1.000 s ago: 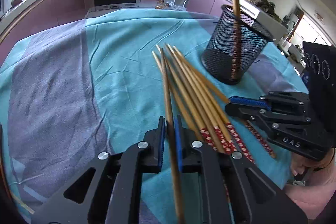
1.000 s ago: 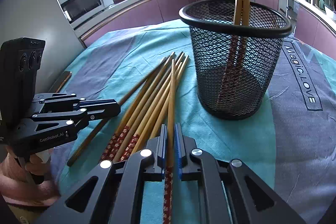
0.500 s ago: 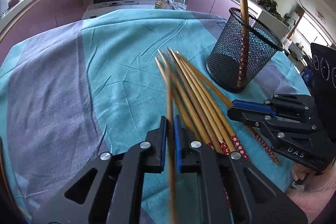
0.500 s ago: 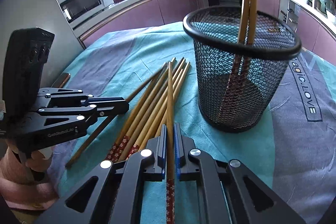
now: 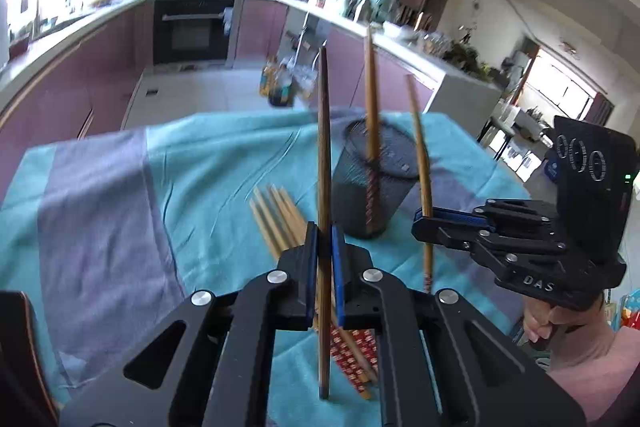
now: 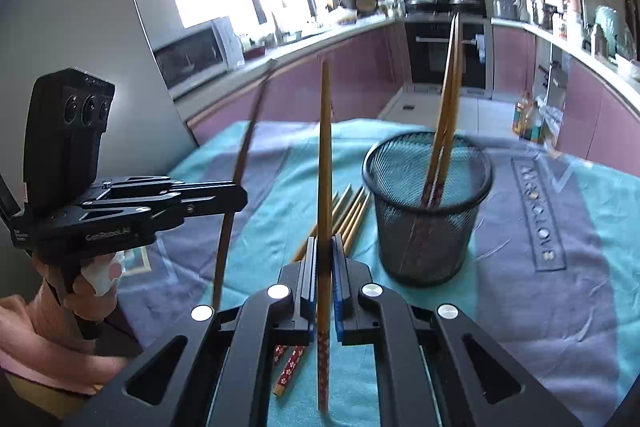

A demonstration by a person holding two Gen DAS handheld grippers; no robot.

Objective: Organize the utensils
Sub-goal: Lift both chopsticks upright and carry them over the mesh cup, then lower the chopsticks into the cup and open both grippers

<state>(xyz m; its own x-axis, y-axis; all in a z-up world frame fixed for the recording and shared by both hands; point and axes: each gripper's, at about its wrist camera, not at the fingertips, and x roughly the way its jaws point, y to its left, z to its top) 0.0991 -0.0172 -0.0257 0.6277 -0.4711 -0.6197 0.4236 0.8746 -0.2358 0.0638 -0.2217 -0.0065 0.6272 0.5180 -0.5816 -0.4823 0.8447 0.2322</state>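
Two hand-held grippers each pinch a single wooden chopstick, lifted clear of the cloth. The left gripper [image 5: 324,247] clamps a darker chopstick [image 5: 323,155] near its decorated end, its thin tip pointing up and away; the right gripper [image 6: 324,259] holds a paler chopstick [image 6: 325,155] the same way — likely so each can be dropped into the black mesh holder [image 6: 426,211], where two chopsticks already lean. More chopsticks [image 6: 352,211] lie in a loose bundle beside the holder. The counter wears a teal and grey cloth [image 6: 540,307]. Behind it is a kitchen with plum-coloured cabinets, a built-in oven and bright windows.
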